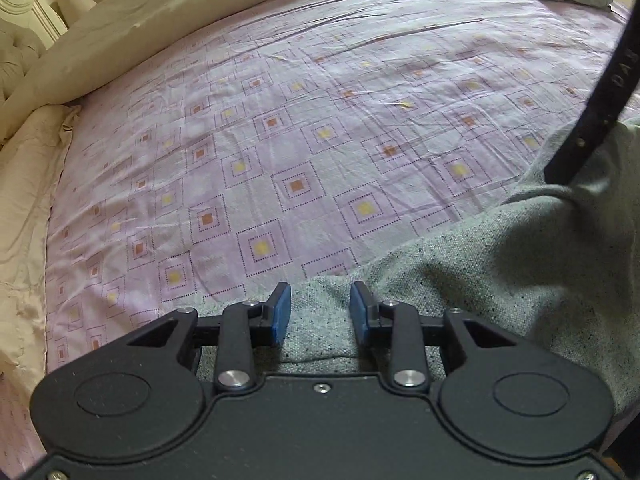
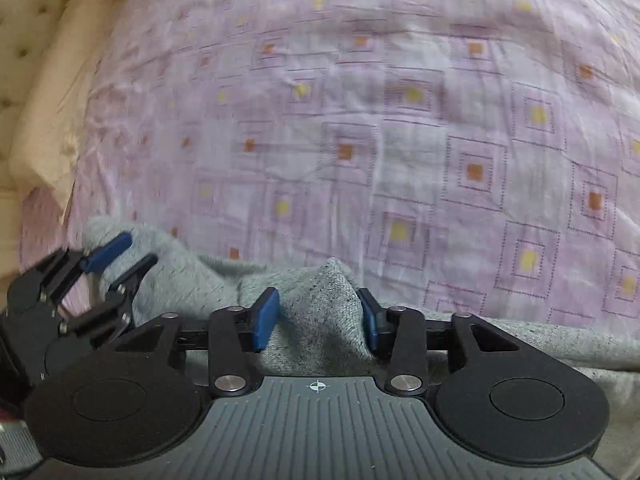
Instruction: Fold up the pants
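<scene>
Looking across the bed point(image 1: 320, 120), I see the pants point(image 1: 480, 264) bunched at its near edge, spreading toward my right. Both left fingers point(image 1: 321, 312) and right fingers point(image 2: 318, 318) stand parted around raised gray folds; whether either truly pinches the cloth, I cannot tell.

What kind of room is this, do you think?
Most likely a bedroom. A bed sheet with a pink square pattern covers a wide mattress, cream pillows lie along its edge, and a tufted headboard stands behind them.
</scene>
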Available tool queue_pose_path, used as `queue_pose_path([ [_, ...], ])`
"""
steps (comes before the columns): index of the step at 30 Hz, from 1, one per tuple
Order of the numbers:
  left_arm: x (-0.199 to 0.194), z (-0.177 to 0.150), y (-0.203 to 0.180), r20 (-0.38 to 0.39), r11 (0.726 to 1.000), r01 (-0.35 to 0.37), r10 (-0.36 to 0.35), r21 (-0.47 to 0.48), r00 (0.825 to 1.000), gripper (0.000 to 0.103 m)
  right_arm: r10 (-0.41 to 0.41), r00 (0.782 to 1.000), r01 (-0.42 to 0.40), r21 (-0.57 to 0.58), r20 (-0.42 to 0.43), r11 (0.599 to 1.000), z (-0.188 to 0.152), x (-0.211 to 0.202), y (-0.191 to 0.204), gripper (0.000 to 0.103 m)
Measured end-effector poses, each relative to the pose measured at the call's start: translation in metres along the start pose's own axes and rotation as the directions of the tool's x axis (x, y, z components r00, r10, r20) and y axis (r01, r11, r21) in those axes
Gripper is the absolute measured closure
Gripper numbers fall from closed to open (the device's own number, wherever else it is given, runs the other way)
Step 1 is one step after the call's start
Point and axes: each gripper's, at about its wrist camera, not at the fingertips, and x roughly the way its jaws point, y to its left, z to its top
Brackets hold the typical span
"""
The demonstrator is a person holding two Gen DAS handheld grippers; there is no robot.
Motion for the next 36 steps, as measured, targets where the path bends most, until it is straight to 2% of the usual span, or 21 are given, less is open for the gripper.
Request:
queue_pose_path([
  [1,0.0,0.0,0.0,0.002,1.0,0.0,0.0,-0.001,1.0,0.062,0.015,1.0,-0.014,-0.042,0.021,0.999,-0.01,-0.006,0.009,0.088],
  [2,0.0,0.0,0.001,0.002,1.0,0.002,-0.002,-0.006,1.0,0.062,0.03,0.999,-0.028,-0.065,0.038,0.998,-0.02,-0.011,0.015,0.093],
  [3,0.0,0.0,0.002,0.003,1.0,0.003,-0.003,-0.013,1.0,0.062,0.041,0.996,-0.033,-0.097,0.083,0.995,-0.03,-0.02,0.022,0.1],
  [4,-0.001,0.0,0.003,0.006,1.0,0.004,-0.004,-0.018,1.0,0.062,0.025,0.985,-0.001,-0.141,0.169,0.99,-0.037,-0.033,0.03,0.1],
  [5,-0.001,-0.001,0.004,0.013,1.0,0.004,-0.004,-0.023,1.0,0.062,0.003,0.964,0.047,-0.18,0.268,0.983,-0.044,-0.046,0.038,0.1],
  [6,-0.003,-0.001,0.005,0.024,1.0,0.003,-0.002,-0.03,1.0,0.062,-0.022,0.926,0.103,-0.195,0.378,0.975,-0.049,-0.061,0.043,0.1],
  [7,-0.003,0.0,0.006,0.027,0.999,0.002,-0.001,-0.034,1.0,0.061,-0.041,0.892,0.133,-0.175,0.45,0.976,-0.051,-0.069,0.044,0.1],
  [9,-0.001,0.001,0.009,0.014,0.999,0.003,-0.002,-0.049,1.0,0.061,-0.124,0.841,0.218,-0.119,0.527,0.969,-0.051,-0.066,0.037,0.1],
  [10,-0.001,0.002,0.011,0.016,0.998,0.005,-0.004,-0.059,1.0,0.061,-0.181,0.827,0.261,-0.078,0.532,0.962,-0.046,-0.059,0.03,0.1],
  [11,0.0,0.004,0.012,0.013,0.998,0.004,-0.003,-0.065,1.0,0.061,-0.212,0.828,0.267,-0.033,0.52,0.963,-0.038,-0.051,0.019,0.1],
  [13,0.002,0.007,0.013,-0.002,0.998,0.004,-0.005,-0.057,1.0,0.058,-0.215,0.857,0.206,0.072,0.468,0.976,-0.028,-0.04,-0.006,0.1],
  [14,0.002,0.008,0.013,-0.008,0.999,0.001,-0.002,-0.049,1.0,0.058,-0.209,0.863,0.172,0.122,0.461,0.978,-0.025,-0.042,-0.015,0.098],
  [16,0.001,0.007,0.013,-0.014,0.999,0.003,-0.003,-0.035,1.0,0.058,-0.159,0.854,0.079,0.179,0.495,0.981,-0.028,-0.057,-0.029,0.096],
  [17,-0.001,0.005,0.013,-0.015,1.0,0.006,-0.006,-0.027,1.0,0.058,-0.114,0.866,0.023,0.188,0.488,0.982,-0.025,-0.062,-0.034,0.094],
  [19,-0.004,0.002,0.012,-0.018,1.0,0.006,-0.007,-0.012,1.0,0.058,-0.039,0.899,-0.059,0.209,0.436,0.976,-0.014,-0.063,-0.044,0.07],
  [23,-0.009,-0.004,0.009,-0.022,1.0,0.007,-0.006,0.026,1.0,0.058,-0.023,0.938,-0.039,0.171,0.347,0.984,0.005,-0.043,-0.041,0.068],
  [27,-0.014,-0.01,0.014,-0.038,1.0,-0.001,0.002,0.004,0.999,0.058,0.087,0.978,-0.114,0.135,0.188,0.984,0.014,-0.013,-0.027,0.068],
  [29,-0.015,-0.014,0.019,-0.055,1.0,0.004,-0.005,-0.027,0.998,0.058,0.137,0.985,-0.145,0.078,0.101,0.986,0.004,-0.008,-0.011,0.067],
  [32,-0.015,-0.024,0.021,-0.082,0.999,0.014,-0.017,-0.043,0.996,0.057,0.13,0.991,-0.129,-0.038,0.034,0.991,-0.016,-0.01,0.012,0.065],
  [34,-0.015,-0.028,0.018,-0.089,1.0,0.012,-0.014,-0.022,0.996,0.057,0.129,0.992,-0.128,-0.059,0.001,0.99,-0.025,-0.008,0.018,0.065],
  [36,-0.015,-0.029,0.016,-0.088,1.0,0.011,-0.011,-0.008,0.996,0.058,0.11,0.994,-0.109,-0.059,0.007,0.992,-0.026,-0.007,0.017,0.065],
])
